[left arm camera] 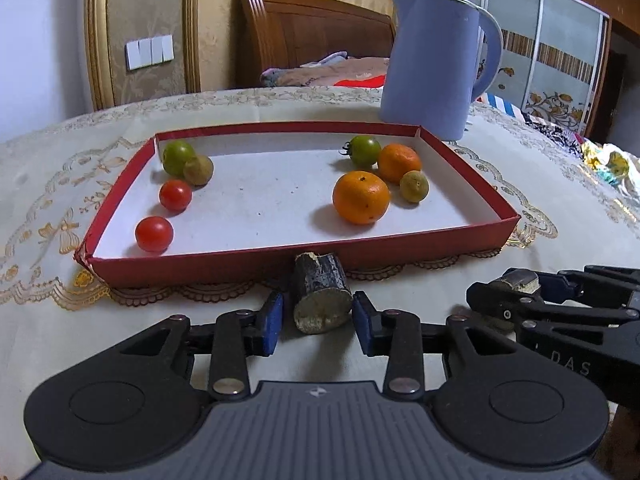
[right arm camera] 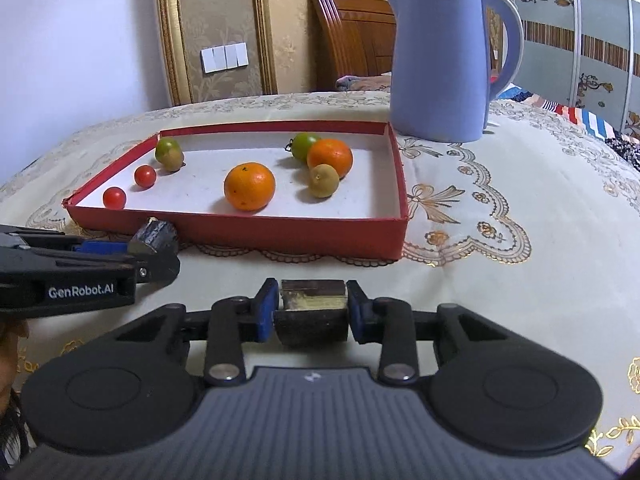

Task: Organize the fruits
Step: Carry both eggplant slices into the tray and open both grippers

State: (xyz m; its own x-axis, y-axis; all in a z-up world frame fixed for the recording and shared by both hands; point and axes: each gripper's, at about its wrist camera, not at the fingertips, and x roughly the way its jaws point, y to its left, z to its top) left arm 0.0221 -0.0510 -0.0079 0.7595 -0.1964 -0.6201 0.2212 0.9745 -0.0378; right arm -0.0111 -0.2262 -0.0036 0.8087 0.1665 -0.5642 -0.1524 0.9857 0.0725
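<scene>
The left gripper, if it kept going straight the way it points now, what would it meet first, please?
Probably the near wall of the red tray. The left gripper already holds a dark sugarcane piece, whose far end looks to sit at or almost against that wall, so the piece would likely touch before the fingers; depth is hard to judge.

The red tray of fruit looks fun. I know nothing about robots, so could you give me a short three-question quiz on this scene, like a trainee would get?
1. How many red cherry tomatoes lie in the red tray?
2. True or false: the blue kettle stands inside the tray.
3. What do the right tongs grip? A an orange; B a dark stub; C nothing.

Key:
1. Two.
2. False. It stands on the tablecloth behind the tray.
3. B.
</scene>
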